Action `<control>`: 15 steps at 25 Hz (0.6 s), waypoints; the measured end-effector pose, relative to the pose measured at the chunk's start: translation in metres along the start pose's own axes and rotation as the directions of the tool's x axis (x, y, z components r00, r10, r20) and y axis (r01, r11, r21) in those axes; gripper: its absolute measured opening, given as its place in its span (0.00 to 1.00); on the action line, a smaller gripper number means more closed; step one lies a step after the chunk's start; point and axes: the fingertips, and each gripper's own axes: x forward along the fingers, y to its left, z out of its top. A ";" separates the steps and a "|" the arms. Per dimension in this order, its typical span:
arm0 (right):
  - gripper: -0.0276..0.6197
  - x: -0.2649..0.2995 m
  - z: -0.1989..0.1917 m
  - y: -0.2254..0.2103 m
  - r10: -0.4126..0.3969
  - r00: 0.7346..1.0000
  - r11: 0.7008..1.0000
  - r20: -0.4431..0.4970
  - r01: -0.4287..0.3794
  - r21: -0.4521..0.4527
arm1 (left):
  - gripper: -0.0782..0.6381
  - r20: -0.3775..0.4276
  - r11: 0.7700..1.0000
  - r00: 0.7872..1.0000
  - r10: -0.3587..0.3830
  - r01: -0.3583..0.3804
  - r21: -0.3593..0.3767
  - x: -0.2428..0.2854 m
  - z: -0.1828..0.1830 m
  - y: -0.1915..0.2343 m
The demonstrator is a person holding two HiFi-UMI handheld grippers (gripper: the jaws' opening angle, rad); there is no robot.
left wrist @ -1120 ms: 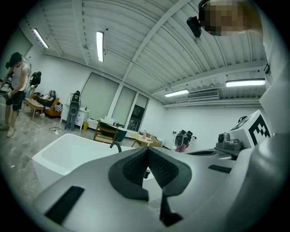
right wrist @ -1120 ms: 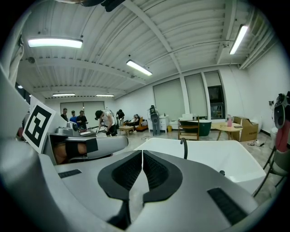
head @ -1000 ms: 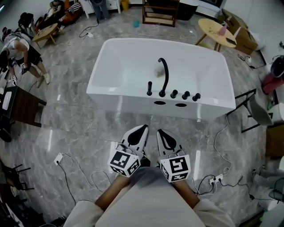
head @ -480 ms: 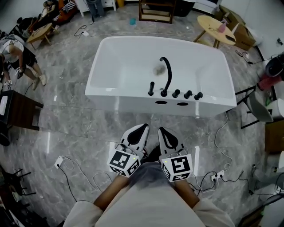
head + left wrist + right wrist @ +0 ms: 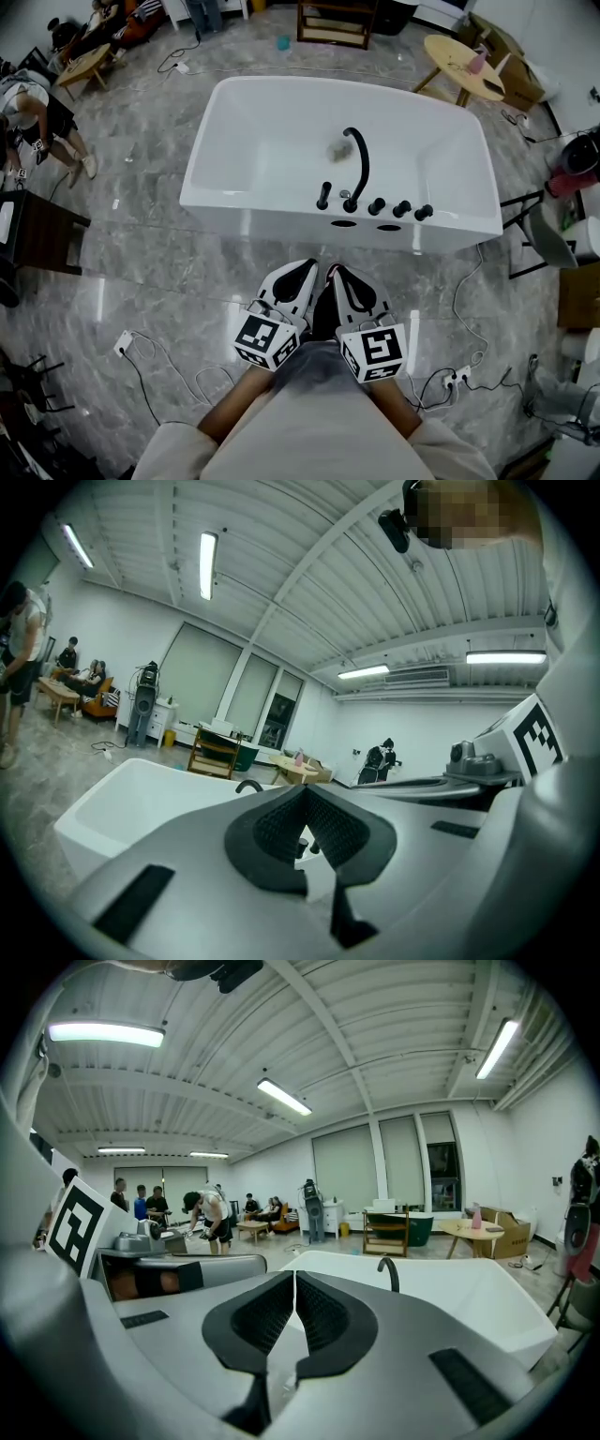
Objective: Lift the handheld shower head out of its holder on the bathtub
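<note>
Marble floor [image 5: 159, 272] surrounds bathtub [image 5: 208, 150] with slim black shower head [image 5: 323, 195] upright on rim

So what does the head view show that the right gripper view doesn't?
Head view only: the left gripper and right gripper seen from above, side by side, and the black knobs on the tub rim. Right gripper view only: ceiling lights and its own jaws close up, together and empty. Both: the white bathtub, curved black spout and round table.
</note>
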 end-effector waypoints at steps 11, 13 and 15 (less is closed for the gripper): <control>0.07 0.043 0.007 -0.041 -0.004 1.000 1.000 -0.025 0.005 0.021 | 0.12 -0.032 1.000 0.999 -0.005 0.004 -0.026 0.053 -0.002 0.028; 0.07 0.052 0.009 -0.052 0.000 1.000 1.000 -0.028 0.001 0.024 | 0.12 -0.038 1.000 0.999 -0.004 0.003 -0.031 0.067 -0.002 0.032; 0.07 0.062 0.012 -0.064 0.003 1.000 1.000 -0.030 -0.002 0.026 | 0.12 -0.038 0.999 0.999 0.003 -0.004 -0.033 0.081 0.000 0.038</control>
